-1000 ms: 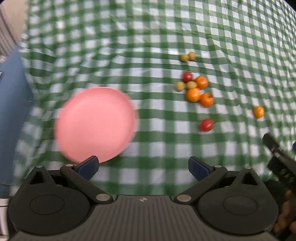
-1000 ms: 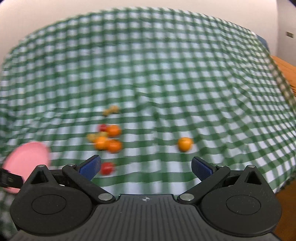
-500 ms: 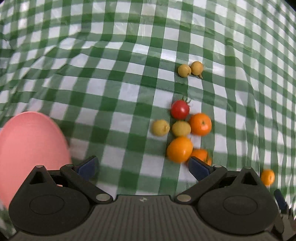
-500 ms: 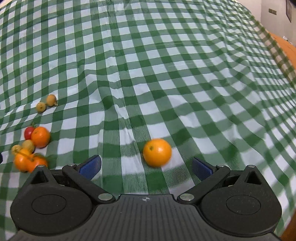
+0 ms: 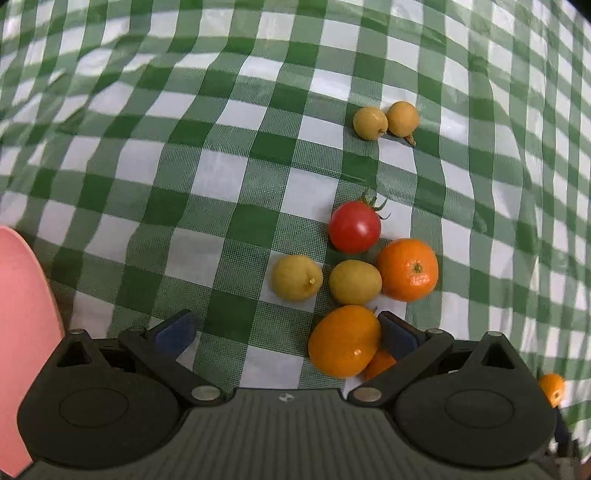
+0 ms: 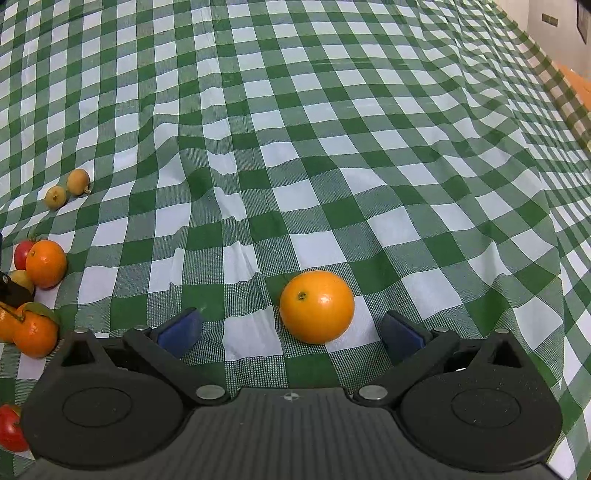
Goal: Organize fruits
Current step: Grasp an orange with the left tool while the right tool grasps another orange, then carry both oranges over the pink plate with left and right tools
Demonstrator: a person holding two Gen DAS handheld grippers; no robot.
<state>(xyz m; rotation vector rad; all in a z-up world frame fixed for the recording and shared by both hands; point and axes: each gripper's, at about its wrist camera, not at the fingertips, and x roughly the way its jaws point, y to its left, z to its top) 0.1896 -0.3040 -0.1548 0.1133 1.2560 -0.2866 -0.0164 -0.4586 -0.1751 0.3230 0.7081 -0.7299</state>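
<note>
Fruits lie loose on the table (image 6: 332, 110), none on the pink plate (image 5: 22, 332) yet, so sorting looks just begun.

Right gripper (image 6: 290, 328): wide open, holding nothing. Big orange (image 6: 316, 306) just ahead, between the fingers but a bit right of middle, not touched. Next move, at a guess: slide forward, center on it, then squeeze softly so it cannot roll.

Left gripper (image 5: 284, 328): open too, empty. Oval orange fruit (image 5: 344, 339) right against the right finger, another orange one half hidden behind that finger. Ahead: two yellow fruits (image 5: 297, 277), a mandarin (image 5: 408, 269), a tomato (image 5: 354, 226). Farther ahead, two small yellow ones (image 5: 386, 120) touching. Plate off to the left.

Green and white checked cloth (image 6: 258, 166), wrinkled, soft looking. Pale wall (image 6: 554, 33) at far right.
</note>
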